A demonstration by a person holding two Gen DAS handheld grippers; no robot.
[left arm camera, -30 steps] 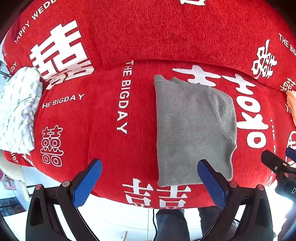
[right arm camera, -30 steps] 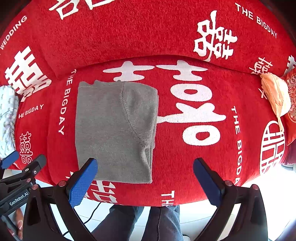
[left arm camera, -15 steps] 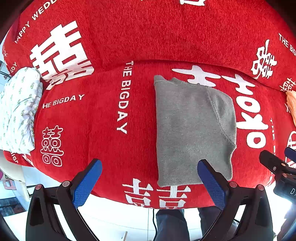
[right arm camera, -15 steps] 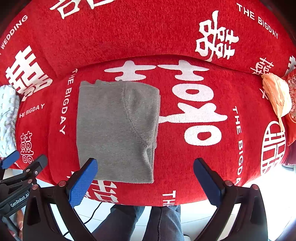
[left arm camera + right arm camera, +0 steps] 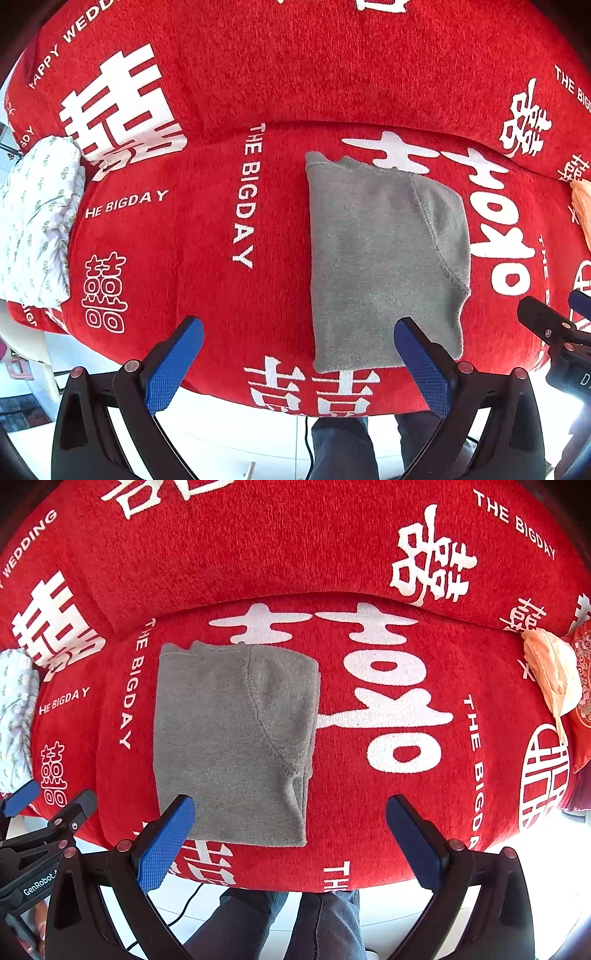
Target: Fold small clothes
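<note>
A small grey fleece garment (image 5: pixel 373 254) lies folded into a neat rectangle on a red cover with white characters (image 5: pixel 207 236). In the right wrist view the same garment (image 5: pixel 229 738) sits left of centre. My left gripper (image 5: pixel 295 363) hangs open above the cover's front edge, its right blue pad (image 5: pixel 421 363) over the garment's near right corner. My right gripper (image 5: pixel 291 840) is open too, with its left pad (image 5: pixel 164 843) over the garment's near left corner. Neither holds anything.
A white leaf-print cloth (image 5: pixel 37 225) lies at the far left edge. An orange cloth (image 5: pixel 554 675) lies at the far right. The cover's back rises as a cushion (image 5: pixel 258 542). A person's legs (image 5: pixel 280 923) stand below the front edge.
Both views have shifted very slightly; the garment sits a touch further right in the right wrist view. Both grippers stay open and the garment has not moved.
</note>
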